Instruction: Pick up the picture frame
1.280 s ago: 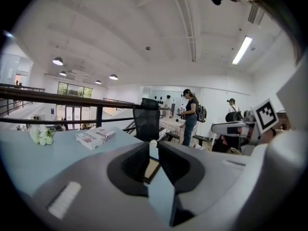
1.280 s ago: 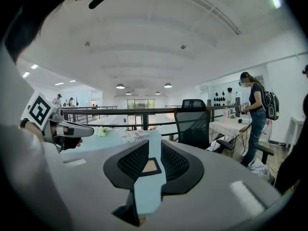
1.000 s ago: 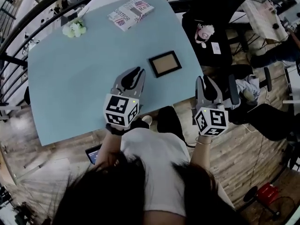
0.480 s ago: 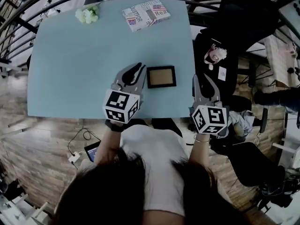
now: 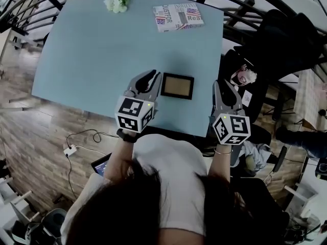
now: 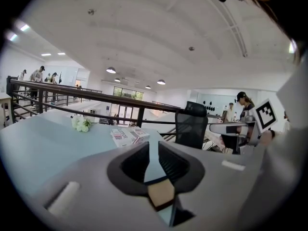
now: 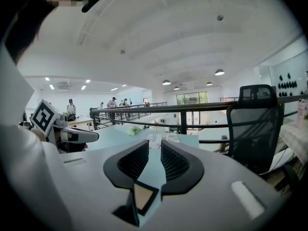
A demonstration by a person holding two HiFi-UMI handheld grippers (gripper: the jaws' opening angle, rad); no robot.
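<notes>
1st, looking down through the head view. Finding the picture frame lying flat on the blue table, near its front edge. Seeing the left gripper now just beside the frame's left side, while 1 second earlier keeping a clear strip of table between them. Seeing the right gripper now at the table's right border, near the frame's right side but apart from it, after hanging out past that border. Noticing also the printed box and the white flowers at the far end, not mattering here.

2nd, looking along the left gripper view. Finding the jaws only narrowly parted, pinching nothing, with blue table showing through the gap. Pointing toward the box, not at the frame.

3rd, looking along the right gripper view. Finding the same: a narrow gap and nothing pinched.

Judging from this: closing in from 2 sides and bracketing the frame, yet not touching it. Probably needing wider jaws, or sliding 1 jaw under an edge, because lying so flat is leaving little to pinch.
</notes>
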